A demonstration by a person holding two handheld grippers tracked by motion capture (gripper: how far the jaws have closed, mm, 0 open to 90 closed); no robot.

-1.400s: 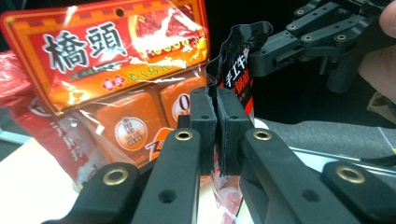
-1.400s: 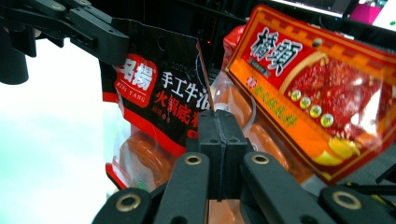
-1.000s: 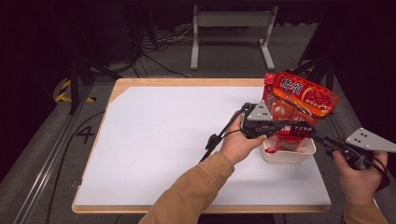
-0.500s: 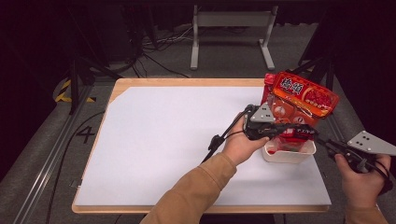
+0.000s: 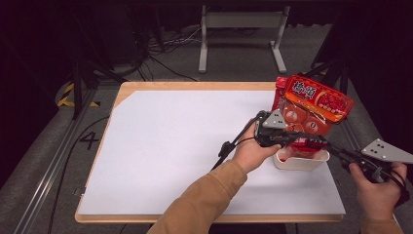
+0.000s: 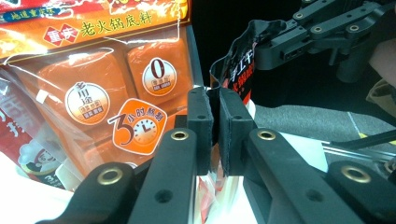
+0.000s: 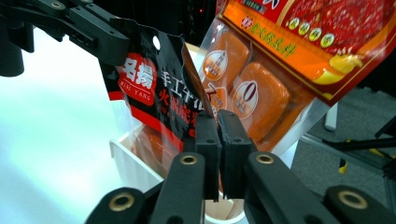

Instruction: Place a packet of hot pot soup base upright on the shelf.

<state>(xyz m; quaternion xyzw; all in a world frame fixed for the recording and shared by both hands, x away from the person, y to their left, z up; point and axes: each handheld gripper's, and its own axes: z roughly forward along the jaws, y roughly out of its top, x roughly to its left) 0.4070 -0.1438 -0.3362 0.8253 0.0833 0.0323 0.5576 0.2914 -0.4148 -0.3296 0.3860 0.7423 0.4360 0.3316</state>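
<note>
A table carries everything — its top is covered by a large white sheet, with a wooden rim showing along the far edge, the left side and the near edge. The far left corner of the sheet is cut off at a slant, baring a wedge of wood. One thing stands directly on the sheet — a small white tub, near the right edge and towards the near side. The table itself stands on a grey floor.
</note>
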